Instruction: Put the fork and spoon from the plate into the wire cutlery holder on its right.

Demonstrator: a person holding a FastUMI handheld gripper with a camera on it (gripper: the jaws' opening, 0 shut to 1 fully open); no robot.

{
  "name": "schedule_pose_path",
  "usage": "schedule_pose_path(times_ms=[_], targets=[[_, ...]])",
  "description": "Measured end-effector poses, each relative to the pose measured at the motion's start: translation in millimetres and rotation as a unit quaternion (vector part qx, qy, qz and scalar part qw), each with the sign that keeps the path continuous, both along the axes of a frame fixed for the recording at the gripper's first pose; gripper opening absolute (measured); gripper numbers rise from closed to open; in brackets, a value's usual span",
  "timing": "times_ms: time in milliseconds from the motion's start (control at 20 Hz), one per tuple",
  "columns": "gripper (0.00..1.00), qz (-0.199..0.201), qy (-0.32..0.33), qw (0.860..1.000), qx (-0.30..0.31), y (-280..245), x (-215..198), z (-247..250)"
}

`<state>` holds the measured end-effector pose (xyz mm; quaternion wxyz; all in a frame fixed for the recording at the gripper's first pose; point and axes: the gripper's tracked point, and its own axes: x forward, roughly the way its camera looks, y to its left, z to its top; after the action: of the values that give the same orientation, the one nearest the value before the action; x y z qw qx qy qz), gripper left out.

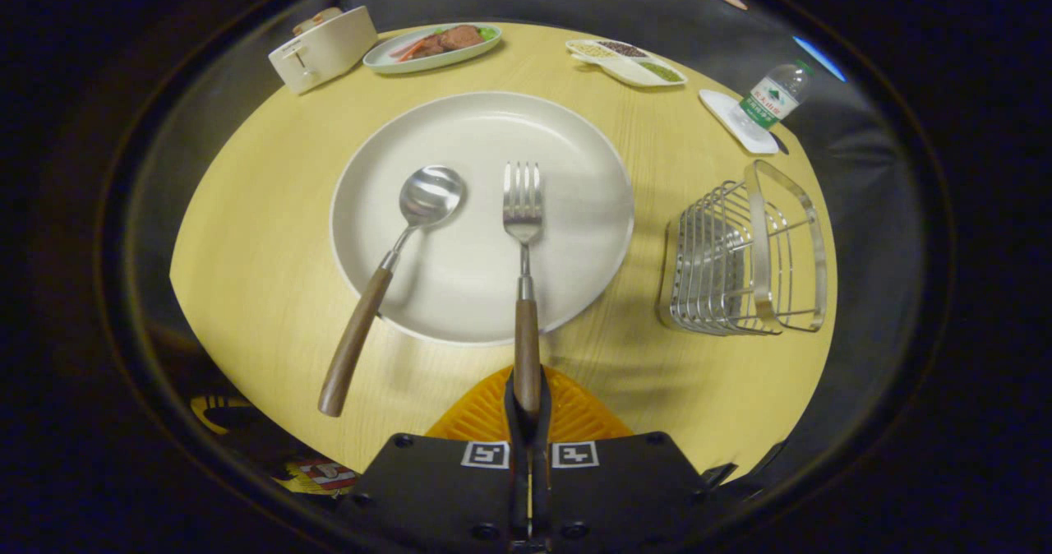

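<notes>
Round yellow wood-grain desk [271,233], dark booth surround.

Fork [523,233]: wooden handle, tines pointing away, head lying on the plate [575,159], handle reaching over the near rim. Handle end sits between the fingers of the tongs [527,410], which are closed on it from both sides.

Spoon [394,266]: wooden handle, bowl on the plate left of the fork, handle slanting off the rim onto the desk.

Wire cutlery holder [744,254]: just right of the plate, empty as far as visible.

Beyond the plate: toaster [322,47], oval dish of food [434,46], divided tray of grains [626,61], water bottle [772,98] on a white coaster [723,110].
</notes>
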<state>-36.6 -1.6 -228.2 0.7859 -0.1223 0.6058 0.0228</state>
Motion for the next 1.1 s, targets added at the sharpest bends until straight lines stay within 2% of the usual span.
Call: schedule_pose_path(times_ms=[350,600,800,1100], targets=[[0.05,-0.038,-0.036,0.999,0.009,-17.5,-1.6,50.9],[0.05,-0.078,-0.049,0.995,-0.027,-59.5,-2.9,113.0],[0.05,-0.109,0.002,0.991,-0.073,-100.5,-18.1,125.2],[0.06,-0.096,0.090,0.987,-0.092,-112.9,-32.4,109.0]])
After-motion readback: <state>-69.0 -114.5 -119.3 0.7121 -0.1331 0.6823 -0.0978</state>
